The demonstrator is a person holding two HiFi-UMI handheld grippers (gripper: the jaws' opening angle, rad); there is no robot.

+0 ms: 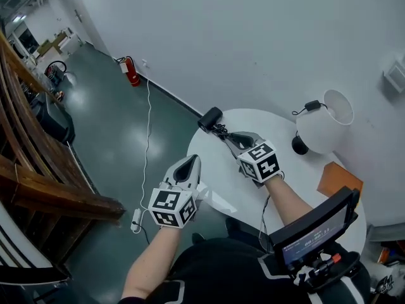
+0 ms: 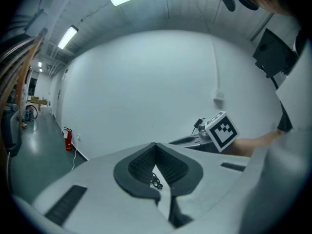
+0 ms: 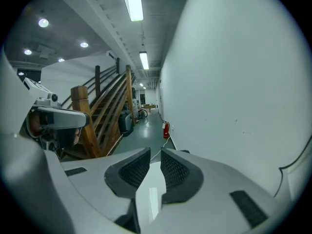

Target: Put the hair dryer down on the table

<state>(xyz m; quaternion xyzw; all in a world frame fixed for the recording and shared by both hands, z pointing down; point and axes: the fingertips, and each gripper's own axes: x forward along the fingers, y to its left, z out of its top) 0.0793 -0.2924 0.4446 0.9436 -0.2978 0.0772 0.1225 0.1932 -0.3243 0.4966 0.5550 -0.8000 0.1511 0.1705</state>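
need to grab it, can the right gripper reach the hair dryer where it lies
Probably yes: the hair dryer lies at the table's far edge just ahead of the right gripper, with only its cord between.

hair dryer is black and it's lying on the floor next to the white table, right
Not quite. The hair dryer is black, but it is not on the floor. It lies on the round white table itself, at its far edge, with its cord trailing back across the tabletop. The head view shows this.
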